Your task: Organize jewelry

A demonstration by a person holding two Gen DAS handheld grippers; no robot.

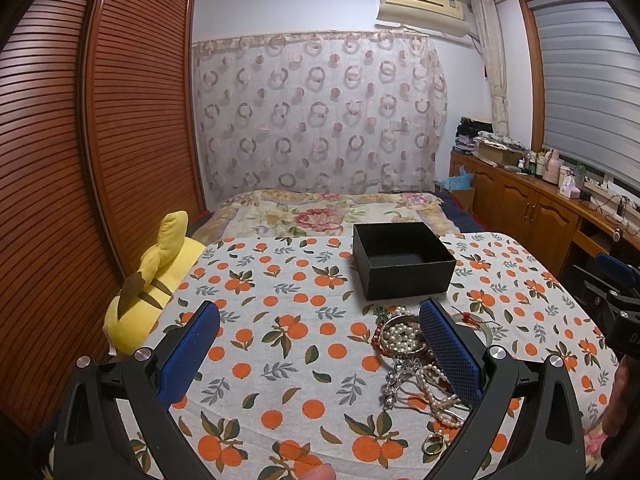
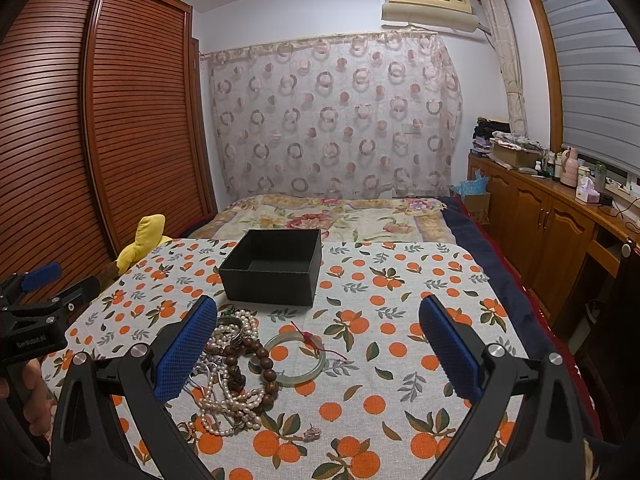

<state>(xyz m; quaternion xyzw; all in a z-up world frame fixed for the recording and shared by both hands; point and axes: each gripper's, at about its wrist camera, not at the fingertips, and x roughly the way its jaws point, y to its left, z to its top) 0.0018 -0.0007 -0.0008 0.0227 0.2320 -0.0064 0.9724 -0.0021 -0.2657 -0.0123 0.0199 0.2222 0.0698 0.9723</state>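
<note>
Your left gripper [image 1: 320, 334] wide, right gripper [image 2: 318, 326] wide, both holding nothing; jewelry pile [image 2: 234, 364] just before black box [image 2: 272, 276].

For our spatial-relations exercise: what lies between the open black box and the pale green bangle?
Only bare orange-print cloth separates the black box from the green bangle, shown in the right wrist view.

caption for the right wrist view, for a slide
Open right gripper hovers over tangled jewelry pile and jade bangle before an empty black box.
</note>
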